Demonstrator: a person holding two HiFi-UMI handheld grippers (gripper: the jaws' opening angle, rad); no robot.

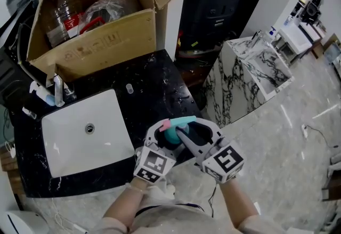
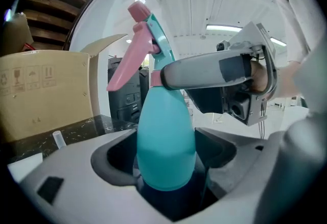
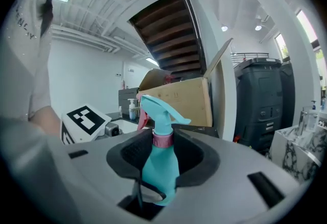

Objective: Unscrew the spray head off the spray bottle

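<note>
While an open cardboard box (image 1: 101, 41) holding clear plastic bottles (image 1: 64, 14) crowds the back of the black surface (image 1: 154, 89), a person works 2 tools over its front edge, just right of the white sink (image 1: 64, 142). A faucet (image 1: 58, 89) stands behind the sink and a small vial (image 1: 129, 88) lies near the box. A dark bin (image 1: 218, 3) and a marble-patterned block (image 1: 250, 78) stand beyond the surface's end.

The teal spray bottle (image 2: 166, 131) is held between the 2 tools over that front edge. The left tool (image 2: 164, 164) grips its body, jaws tight on both sides. The right tool (image 3: 162, 150) meets it from the opposite side, jaws narrowed on the spray head (image 3: 158, 110) at its pink collar. 1 of its fingers (image 2: 204, 72) crosses the neck in the left gripper view.

The left hand (image 3: 48, 118) and right hand (image 2: 258, 76) sit low and close to the body. Both tools point forward and slightly down, marker cubes (image 1: 154, 164) toward the head camera.

From above, the tools cover most of the bottle. Its base is sunk out of sight between the left jaws.
</note>
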